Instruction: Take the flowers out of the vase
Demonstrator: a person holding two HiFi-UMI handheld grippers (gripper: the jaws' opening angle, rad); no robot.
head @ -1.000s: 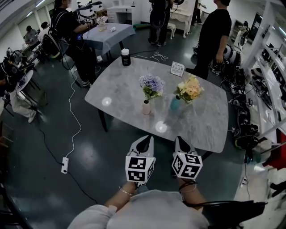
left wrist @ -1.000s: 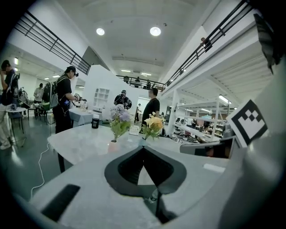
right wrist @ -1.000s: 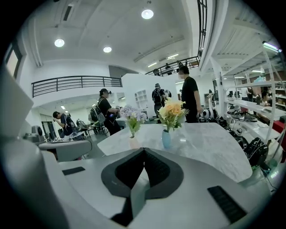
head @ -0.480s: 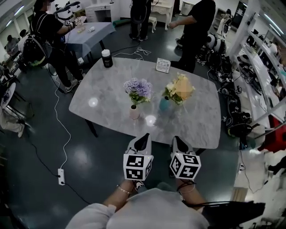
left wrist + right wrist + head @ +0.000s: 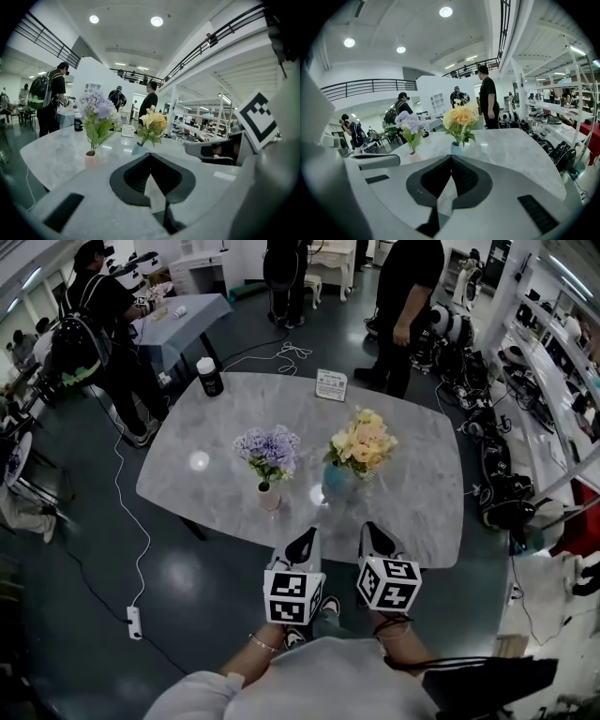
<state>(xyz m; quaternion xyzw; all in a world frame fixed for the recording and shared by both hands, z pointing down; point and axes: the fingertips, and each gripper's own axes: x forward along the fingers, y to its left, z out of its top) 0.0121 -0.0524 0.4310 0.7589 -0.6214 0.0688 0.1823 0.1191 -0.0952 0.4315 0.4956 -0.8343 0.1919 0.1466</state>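
Observation:
Purple flowers (image 5: 267,448) stand in a small pink vase (image 5: 269,498) on the grey marble table (image 5: 412,493). Beside them to the right, yellow flowers (image 5: 362,442) stand in a teal vase (image 5: 336,481). My left gripper (image 5: 305,542) and right gripper (image 5: 371,536) hover side by side at the table's near edge, both shut and empty, short of the vases. In the left gripper view the purple flowers (image 5: 96,112) and yellow flowers (image 5: 153,123) stand ahead. The right gripper view has the yellow flowers (image 5: 460,118) straight ahead and the purple flowers (image 5: 410,124) to the left.
A black can (image 5: 208,377) and a white card (image 5: 330,384) sit on the table's far side. People stand beyond the table, one in black (image 5: 408,296) at its far right. Cables and gear (image 5: 502,484) lie on the floor to the right. A power strip (image 5: 133,620) lies at the left.
Both grippers have moved forward toward the table's near edge. The table and vases now appear closer and lower in the head view.

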